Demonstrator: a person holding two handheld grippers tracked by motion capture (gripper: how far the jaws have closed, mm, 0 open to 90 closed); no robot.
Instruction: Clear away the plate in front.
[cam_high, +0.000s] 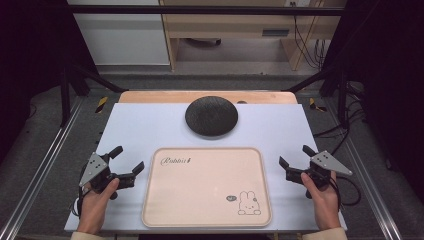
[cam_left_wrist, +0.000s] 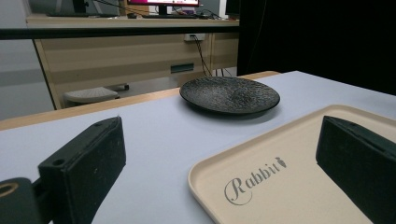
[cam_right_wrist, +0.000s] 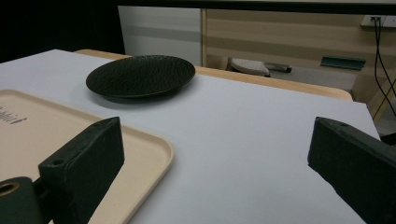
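Tray (cam_high: 207, 210): beige, looks like matt plastic, smooth face, printed script lettering and a rabbit drawing, rounded raised rim. Plate (cam_high: 211, 115): black, rough hammered-looking texture across the face, faint sheen on the ridges; ceramic or similar, cannot be told for sure. Table cover (cam_high: 150, 127): pale, smooth, matt sheet, laid over a wooden tabletop (cam_high: 150, 96) seen at the far edge. Left gripper (cam_high: 129, 161) and right gripper (cam_high: 294, 156): black matt jaws, pads finely grained like foam or rubber; grey triangular top plates look like brushed metal. Frame rails (cam_high: 42, 165) beside the table: bare metal, satin finish.
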